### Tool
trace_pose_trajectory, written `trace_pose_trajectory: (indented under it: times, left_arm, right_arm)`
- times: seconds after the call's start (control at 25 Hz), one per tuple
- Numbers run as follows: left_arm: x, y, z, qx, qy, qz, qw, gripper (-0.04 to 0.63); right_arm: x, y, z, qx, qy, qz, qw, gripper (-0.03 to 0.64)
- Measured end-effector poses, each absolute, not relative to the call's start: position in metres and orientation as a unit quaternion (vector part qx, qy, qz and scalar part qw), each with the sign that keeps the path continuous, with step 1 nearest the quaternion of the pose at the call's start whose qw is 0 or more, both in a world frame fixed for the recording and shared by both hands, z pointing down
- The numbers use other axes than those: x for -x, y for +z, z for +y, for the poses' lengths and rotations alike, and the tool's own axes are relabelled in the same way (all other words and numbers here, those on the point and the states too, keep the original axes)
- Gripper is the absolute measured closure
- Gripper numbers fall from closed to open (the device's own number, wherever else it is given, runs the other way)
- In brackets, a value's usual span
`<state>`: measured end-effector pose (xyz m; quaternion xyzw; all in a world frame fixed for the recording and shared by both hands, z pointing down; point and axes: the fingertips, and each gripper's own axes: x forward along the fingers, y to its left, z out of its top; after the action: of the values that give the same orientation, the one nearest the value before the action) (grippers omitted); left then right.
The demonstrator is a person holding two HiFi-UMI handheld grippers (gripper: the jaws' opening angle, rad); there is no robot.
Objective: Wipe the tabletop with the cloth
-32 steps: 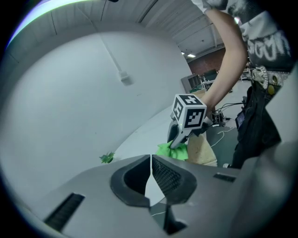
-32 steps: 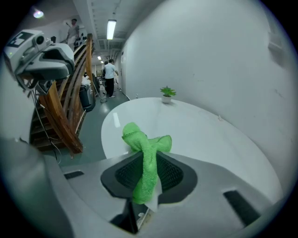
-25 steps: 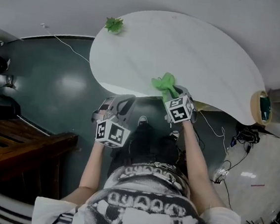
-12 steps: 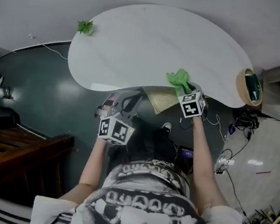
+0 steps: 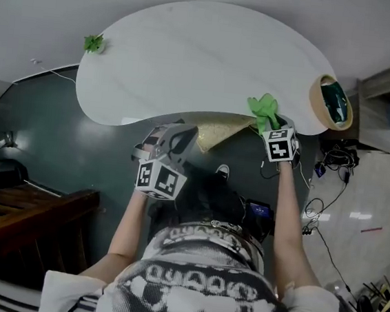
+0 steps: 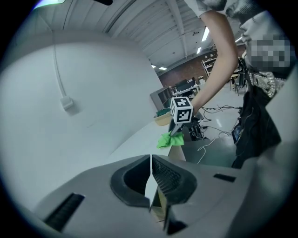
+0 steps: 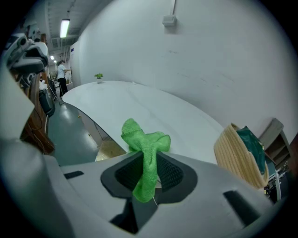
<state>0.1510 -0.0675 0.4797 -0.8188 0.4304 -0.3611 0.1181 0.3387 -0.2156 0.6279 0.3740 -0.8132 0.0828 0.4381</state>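
The cloth (image 5: 263, 110) hangs at the surface's (image 5: 205, 56) near right edge; a basket (image 5: 332, 102) stands to its right, a plant (image 5: 92, 43) far left.

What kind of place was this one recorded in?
Probably a big workshop or lab hall: strip lights on a ribbed ceiling, loose cables on the glossy floor, and a white oval table.
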Motion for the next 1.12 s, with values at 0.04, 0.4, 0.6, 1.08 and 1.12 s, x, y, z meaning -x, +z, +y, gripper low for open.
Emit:
trace_pose_trajectory:
  times: [0.04,0.4,0.6,1.08,1.12]
  left_arm:
    - [-0.159,0.480,-0.069,0.821,-0.361,0.426,0.119,0.584]
    - [-0.223,0.482,-0.088,0.841,-0.354,0.386,0.138,0.584]
    - [-0.245,0.484,-0.095,0.846,-0.353,0.373,0.144,0.584]
    - [-0.245,0.486,-0.093,0.846,-0.356,0.371,0.140,0.584]
    - [-0.243,0.485,-0.093,0.846,-0.356,0.372,0.140,0.584]
  right_arm:
    - [-0.351,0.629,-0.217,-0.379,0.084,-0.810,0.438,0.532]
    - [-0.447,0.632,-0.220,-0.429,0.106,-0.781,0.440,0.531]
    - [-0.489,0.633,-0.220,-0.458,0.122,-0.765,0.437,0.531]
    - [-0.505,0.626,-0.212,-0.480,0.127,-0.760,0.420,0.531]
    - [-0.502,0.622,-0.210,-0.481,0.127,-0.763,0.413,0.532]
